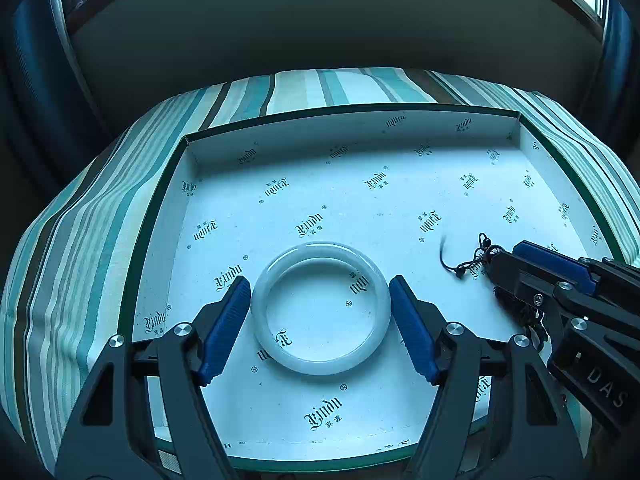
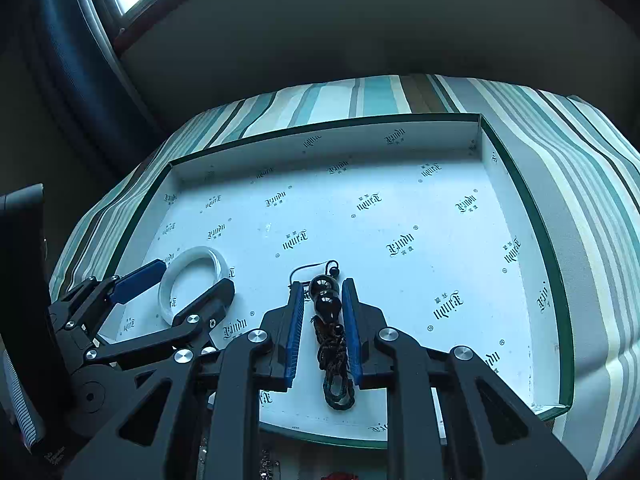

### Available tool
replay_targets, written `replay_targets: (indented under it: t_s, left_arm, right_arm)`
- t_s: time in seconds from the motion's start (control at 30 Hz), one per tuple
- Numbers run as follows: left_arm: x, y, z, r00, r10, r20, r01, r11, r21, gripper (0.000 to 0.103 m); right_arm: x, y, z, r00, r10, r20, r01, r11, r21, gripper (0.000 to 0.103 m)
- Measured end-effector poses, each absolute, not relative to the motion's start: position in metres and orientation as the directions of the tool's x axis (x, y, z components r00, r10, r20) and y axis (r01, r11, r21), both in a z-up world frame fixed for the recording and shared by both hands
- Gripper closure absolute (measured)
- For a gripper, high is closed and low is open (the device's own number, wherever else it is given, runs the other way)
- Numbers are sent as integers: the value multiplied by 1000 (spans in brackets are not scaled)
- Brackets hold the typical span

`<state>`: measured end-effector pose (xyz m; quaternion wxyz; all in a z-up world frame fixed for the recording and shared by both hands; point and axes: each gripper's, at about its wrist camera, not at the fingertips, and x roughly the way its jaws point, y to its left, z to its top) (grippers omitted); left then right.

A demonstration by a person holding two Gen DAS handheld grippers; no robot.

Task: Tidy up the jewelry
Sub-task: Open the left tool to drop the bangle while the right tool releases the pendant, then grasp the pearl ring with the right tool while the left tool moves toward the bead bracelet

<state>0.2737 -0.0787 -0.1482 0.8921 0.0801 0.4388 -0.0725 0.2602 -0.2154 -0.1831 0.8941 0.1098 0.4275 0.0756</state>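
A pale jade bangle (image 1: 321, 307) lies flat on the floor of a shallow white box lid (image 1: 360, 200) printed with black logos. My left gripper (image 1: 320, 300) is open, its blue pads on either side of the bangle, close to it without a clear grip. The bangle also shows in the right wrist view (image 2: 192, 280), with the left gripper (image 2: 188, 280) around it. A dark gourd-shaped pendant (image 2: 326, 300) with a braided cord (image 2: 334, 364) lies between the blue pads of my right gripper (image 2: 322, 290). The pads stand narrowly apart beside the pendant, with small gaps.
The box lid (image 2: 520, 208) has a dark green rim and rests on a striped teal and white cloth (image 2: 580, 184). The right gripper (image 1: 496, 264) enters the left wrist view from the right, over the cord's knotted end (image 1: 460, 268). A dark wall and windows lie behind.
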Motion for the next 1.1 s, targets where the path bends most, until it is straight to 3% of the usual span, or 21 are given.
replay_targets:
  t_s: [0.13, 0.2, 0.33, 0.7, 1.1]
  left_arm:
    - [272, -82, -143, 628, -36, -777, 204, 972, 120, 27]
    - [271, -80, -138, 639, -33, -769, 197, 973, 122, 18]
    - [265, -73, -121, 653, -39, -756, 187, 976, 111, 18]
    - [210, -61, -87, 677, -40, -735, 178, 978, 111, 17]
    - [130, -26, -108, 629, 35, -777, 125, 982, 145, 17]
  right_arm:
    - [260, -219, -183, 624, 228, -748, -27, 962, 270, 81]
    - [258, -222, -177, 634, 228, -739, -24, 961, 276, 81]
    - [246, -224, -158, 671, 206, -713, -24, 966, 256, 60]
    - [190, -219, -129, 697, 198, -690, -75, 976, 205, 60]
    - [113, -212, -170, 604, 204, -771, -72, 977, 202, 60]
